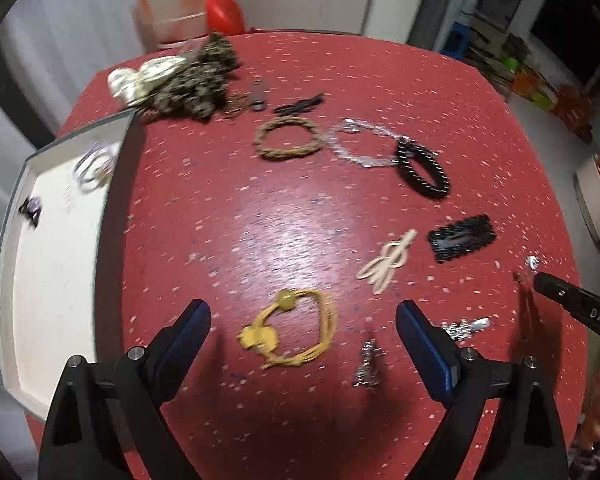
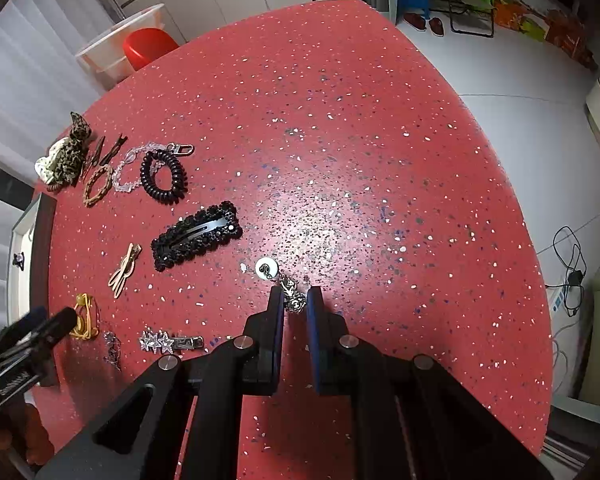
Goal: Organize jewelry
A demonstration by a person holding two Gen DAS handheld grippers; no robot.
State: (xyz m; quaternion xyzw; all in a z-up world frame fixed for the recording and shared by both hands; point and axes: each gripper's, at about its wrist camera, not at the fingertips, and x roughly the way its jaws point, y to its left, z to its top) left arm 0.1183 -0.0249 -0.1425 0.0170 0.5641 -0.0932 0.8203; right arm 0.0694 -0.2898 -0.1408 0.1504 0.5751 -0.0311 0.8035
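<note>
My left gripper (image 1: pixel 304 314) stands open just above the red speckled table (image 1: pixel 300 208). A yellow cord bracelet (image 1: pixel 292 332) lies flat between its blue pads, touching neither. A small silver earring (image 1: pixel 367 364) lies near the right finger. In the right wrist view my right gripper (image 2: pixel 296 300) is shut on a silver dangling earring (image 2: pixel 294 300), whose white disc end (image 2: pixel 266 268) sticks out ahead of the fingertips onto the table. A white tray (image 1: pixel 56 288) sits at the table's left edge, holding rings (image 1: pixel 94 164) and a small dark clip (image 1: pixel 30 210).
Spread over the table are a leopard scrunchie (image 1: pixel 196 80), a brown braided bracelet (image 1: pixel 288 138), a clear bead chain (image 1: pixel 360 146), a black coil tie (image 1: pixel 422 170), a black beaded hair clip (image 2: pixel 198 236), a beige clip (image 2: pixel 124 272) and a silver star clip (image 2: pixel 168 342).
</note>
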